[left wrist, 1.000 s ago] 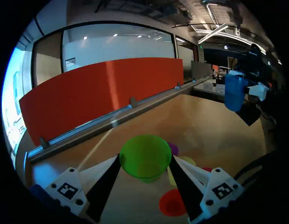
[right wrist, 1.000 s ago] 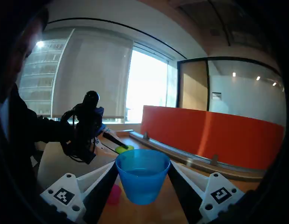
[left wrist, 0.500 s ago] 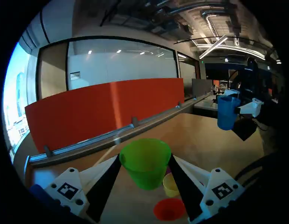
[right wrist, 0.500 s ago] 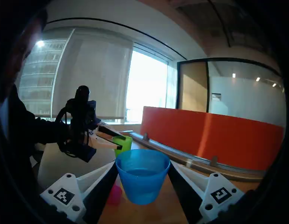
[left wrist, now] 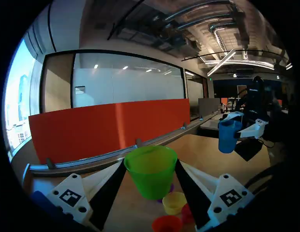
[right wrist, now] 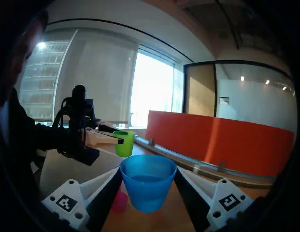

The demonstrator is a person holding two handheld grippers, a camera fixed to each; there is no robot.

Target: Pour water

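No writing anywhere is clear enough to read.

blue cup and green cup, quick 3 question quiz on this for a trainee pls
1. True or false: the blue cup held in the right tongs has water in it.
2. The green cup is gripped by: A) the left tongs B) the right tongs C) nothing, it stands on the table.
3. Has pouring begun? Give a reason.

Key
1. True.
2. A.
3. No: the blue cup is upright and apart from the green cup.
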